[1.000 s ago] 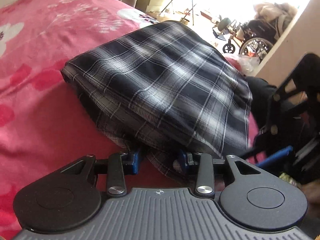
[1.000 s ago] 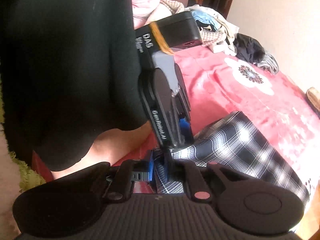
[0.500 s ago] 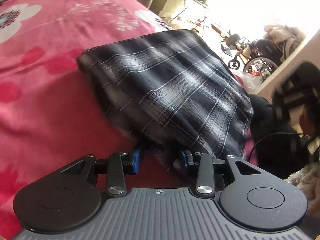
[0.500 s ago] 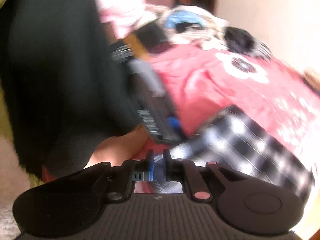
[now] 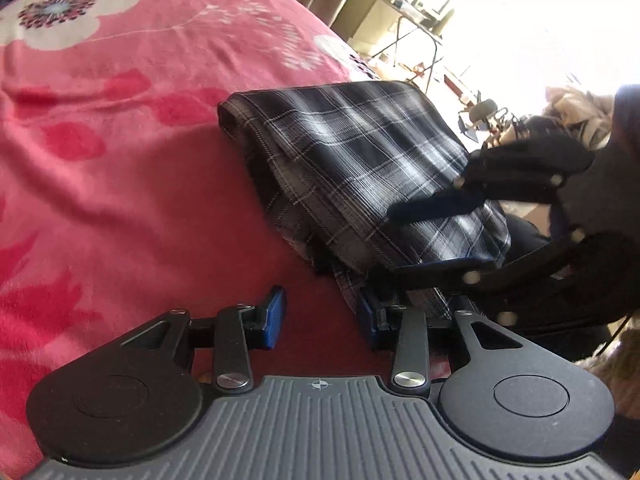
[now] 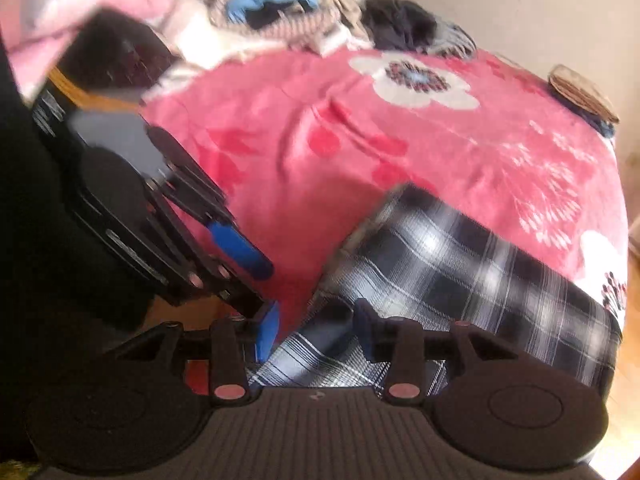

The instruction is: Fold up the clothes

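Two hand-held grippers sit at the folded plaid garment [image 5: 360,168]'s near edge: left [image 5: 320,316] open, right [image 6: 316,330] opening over cloth.

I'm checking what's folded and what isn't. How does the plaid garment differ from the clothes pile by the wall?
The plaid garment is one dark checked piece folded into a flat, squared bundle; the pile is a loose jumble of several pieces in blue, white, striped and black. The garment lies near the grippers, the pile at the bed's far end. Both rest on the pink blanket.
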`<action>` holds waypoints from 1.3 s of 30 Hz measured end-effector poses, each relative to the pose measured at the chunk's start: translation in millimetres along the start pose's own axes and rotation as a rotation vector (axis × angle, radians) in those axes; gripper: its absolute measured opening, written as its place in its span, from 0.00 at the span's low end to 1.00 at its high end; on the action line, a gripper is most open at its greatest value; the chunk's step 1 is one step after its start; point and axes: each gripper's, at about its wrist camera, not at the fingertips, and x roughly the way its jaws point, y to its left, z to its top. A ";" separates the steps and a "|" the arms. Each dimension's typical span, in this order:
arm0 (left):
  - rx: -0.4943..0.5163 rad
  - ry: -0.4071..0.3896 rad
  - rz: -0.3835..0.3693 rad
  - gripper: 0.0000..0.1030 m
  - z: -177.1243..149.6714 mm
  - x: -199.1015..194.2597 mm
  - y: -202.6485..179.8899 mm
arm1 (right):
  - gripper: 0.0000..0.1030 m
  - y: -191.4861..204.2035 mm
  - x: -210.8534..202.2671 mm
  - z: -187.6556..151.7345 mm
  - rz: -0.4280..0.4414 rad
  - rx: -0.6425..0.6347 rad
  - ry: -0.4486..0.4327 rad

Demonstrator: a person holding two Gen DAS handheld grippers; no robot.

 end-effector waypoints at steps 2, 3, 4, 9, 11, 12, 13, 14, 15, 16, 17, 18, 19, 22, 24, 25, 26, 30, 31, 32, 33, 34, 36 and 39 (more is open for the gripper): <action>-0.052 -0.018 -0.014 0.37 0.3 -1.2 7.4 | 0.15 -3.1 4.2 -3.0 -0.020 0.019 0.014; -0.087 -0.030 -0.024 0.37 0.6 -1.7 12.0 | 0.07 -6.3 3.9 -4.8 -0.027 0.037 0.014; -0.135 -0.048 -0.035 0.37 1.5 -1.5 17.6 | 0.06 -12.3 0.7 -5.9 -0.024 0.079 0.005; -0.215 -0.078 -0.040 0.37 9.7 7.4 26.5 | 0.05 -40.7 -13.5 -12.5 0.004 0.277 -0.034; -0.216 -0.081 -0.047 0.37 14.0 13.2 25.2 | 0.05 -48.6 -16.3 -15.8 0.026 0.339 -0.039; -0.215 -0.083 -0.055 0.37 16.1 15.7 23.9 | 0.05 -49.4 -17.1 -16.1 0.028 0.348 -0.044; -0.202 -0.090 -0.065 0.36 18.2 17.6 20.8 | 0.05 -49.5 -17.7 -16.5 0.032 0.351 -0.049; -0.189 -0.096 -0.074 0.36 20.3 19.6 17.5 | 0.05 -49.6 -18.2 -16.9 0.036 0.355 -0.055; -0.174 -0.098 -0.081 0.36 22.4 22.0 13.3 | 0.05 -49.6 -18.8 -17.2 0.040 0.358 -0.061; -0.159 -0.100 -0.088 0.36 24.5 24.4 9.1 | 0.05 -49.2 -19.2 -17.0 0.045 0.356 -0.066; -0.144 -0.103 -0.094 0.36 26.3 26.5 5.2 | 0.05 -48.8 -19.6 -16.8 0.050 0.355 -0.072; -0.129 -0.106 -0.094 0.35 27.4 27.9 2.3 | 0.05 -48.2 -20.0 -16.5 0.058 0.355 -0.074; -0.110 -0.110 -0.092 0.35 29.0 29.0 -1.2 | 0.05 -47.6 -20.4 -16.3 0.066 0.356 -0.077; -0.098 -0.113 -0.108 0.35 32.5 33.9 -1.9 | 0.05 -49.0 -21.3 -17.2 0.081 0.377 -0.086; -0.135 -0.102 -0.129 0.35 33.1 36.4 4.1 | 0.05 -51.9 -22.4 -19.0 0.084 0.390 -0.093; -0.160 -0.095 -0.141 0.35 33.4 37.0 7.8 | 0.05 -53.6 -22.7 -19.8 0.090 0.399 -0.094; -0.185 -0.087 -0.153 0.35 33.6 36.8 11.5 | 0.05 -54.4 -22.8 -20.4 0.088 0.402 -0.093; -0.259 -0.084 -0.150 0.36 30.5 17.3 24.9 | 0.05 -56.2 -24.4 -22.0 0.083 0.407 -0.097; -0.273 -0.092 -0.138 0.36 28.9 10.5 27.8 | 0.05 -56.7 -24.6 -22.5 0.083 0.409 -0.098; -0.285 -0.101 -0.128 0.36 27.2 3.8 30.3 | 0.05 -56.8 -24.8 -23.1 0.083 0.414 -0.100; -0.293 -0.117 -0.129 0.36 25.6 -2.6 31.3 | 0.05 -57.1 -24.9 -23.7 0.086 0.419 -0.102; -0.299 -0.137 -0.143 0.35 23.9 -8.6 32.0 | 0.05 -57.3 -25.1 -24.2 0.088 0.421 -0.105; -0.302 -0.176 -0.182 0.31 22.0 -13.2 31.5 | 0.05 -57.6 -25.1 -25.3 0.094 0.427 -0.110; -0.229 -0.167 -0.136 0.21 24.3 -2.4 21.2 | 0.05 -57.0 -25.1 -25.8 0.096 0.432 -0.113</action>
